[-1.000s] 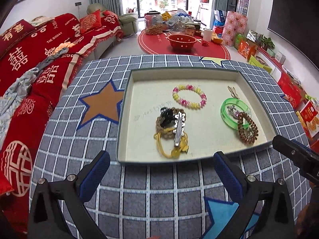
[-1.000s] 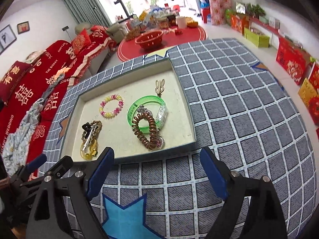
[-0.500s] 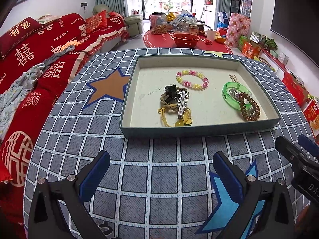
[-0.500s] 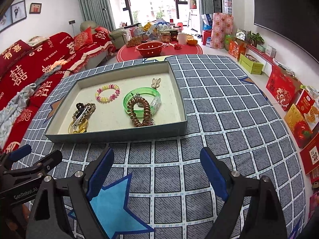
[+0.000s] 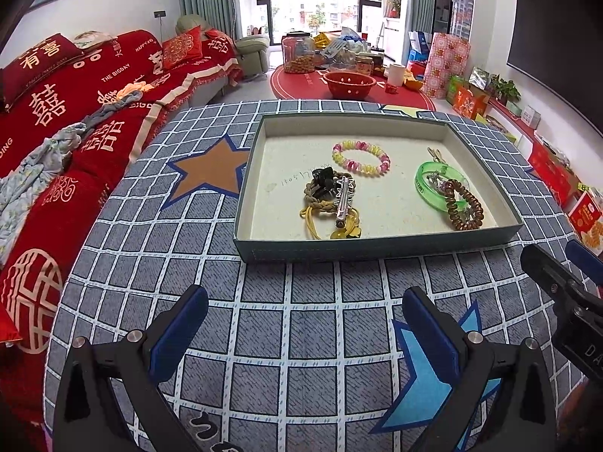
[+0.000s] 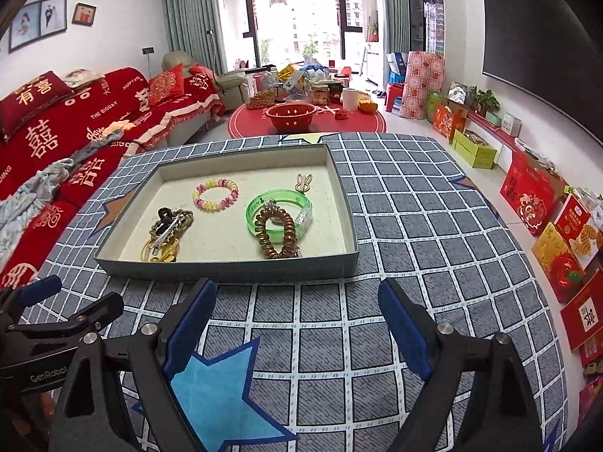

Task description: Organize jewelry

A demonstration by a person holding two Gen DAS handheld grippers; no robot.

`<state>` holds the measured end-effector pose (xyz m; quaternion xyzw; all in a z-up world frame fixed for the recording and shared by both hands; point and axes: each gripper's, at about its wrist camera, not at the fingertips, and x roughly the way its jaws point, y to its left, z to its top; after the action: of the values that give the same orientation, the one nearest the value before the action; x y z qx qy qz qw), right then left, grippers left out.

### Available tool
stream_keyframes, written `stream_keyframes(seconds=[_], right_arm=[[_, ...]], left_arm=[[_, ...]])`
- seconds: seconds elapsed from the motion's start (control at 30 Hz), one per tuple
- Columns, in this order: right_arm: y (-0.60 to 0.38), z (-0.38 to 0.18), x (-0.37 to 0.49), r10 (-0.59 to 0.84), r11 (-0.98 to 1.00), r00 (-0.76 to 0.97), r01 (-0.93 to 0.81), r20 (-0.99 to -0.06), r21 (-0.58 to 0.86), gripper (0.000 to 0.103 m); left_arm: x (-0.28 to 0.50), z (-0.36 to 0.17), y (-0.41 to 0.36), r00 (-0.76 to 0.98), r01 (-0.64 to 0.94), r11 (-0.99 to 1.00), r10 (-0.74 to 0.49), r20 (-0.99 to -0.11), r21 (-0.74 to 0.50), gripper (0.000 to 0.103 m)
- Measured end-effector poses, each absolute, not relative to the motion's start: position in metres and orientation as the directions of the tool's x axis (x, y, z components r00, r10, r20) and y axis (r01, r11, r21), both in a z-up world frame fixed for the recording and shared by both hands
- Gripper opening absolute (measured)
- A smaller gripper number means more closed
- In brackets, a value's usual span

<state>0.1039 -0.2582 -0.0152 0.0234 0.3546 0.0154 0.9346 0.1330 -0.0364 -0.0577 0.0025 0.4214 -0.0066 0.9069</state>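
A shallow grey-green tray (image 5: pixel 377 249) (image 6: pixel 226 268) on the checked tablecloth holds the jewelry. Inside lie a pink-and-yellow bead bracelet (image 5: pixel 361 153) (image 6: pixel 215 194), a green bangle (image 5: pixel 427 184) (image 6: pixel 260 203), a brown coil hair tie (image 5: pixel 462 209) (image 6: pixel 276 230), a rabbit-shaped clip (image 6: pixel 303 181), and a pile of braided band, black claw clip, silver star clip (image 5: pixel 343 199) and yellow cord (image 6: pixel 162 241). My left gripper (image 5: pixel 305 333) is open and empty, well short of the tray's near wall. My right gripper (image 6: pixel 297 329) is open and empty too.
The table edge curves off at left, with a red sofa (image 5: pixel 56 120) beside it. A red round rug (image 6: pixel 309 122) with a basket and jars lies beyond the table. Red boxes (image 6: pixel 557 233) line the floor at right.
Both grippers have drawn back and risen from the tray, so it now looks smaller and farther. The jewelry has not moved. Both stay open.
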Motion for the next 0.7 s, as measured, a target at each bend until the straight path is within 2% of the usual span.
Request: stream_keyframes(seconds=[0.7], right_arm=[[-0.2561, -0.0064, 0.1055, 0.046, 0.998, 0.767, -0.016, -0.64, 0.053, 0.09]], left_arm=[[0.1335, -0.0532, -0.0356, 0.656, 0.014, 1.0, -0.008, -0.755, 0.002, 0.103]])
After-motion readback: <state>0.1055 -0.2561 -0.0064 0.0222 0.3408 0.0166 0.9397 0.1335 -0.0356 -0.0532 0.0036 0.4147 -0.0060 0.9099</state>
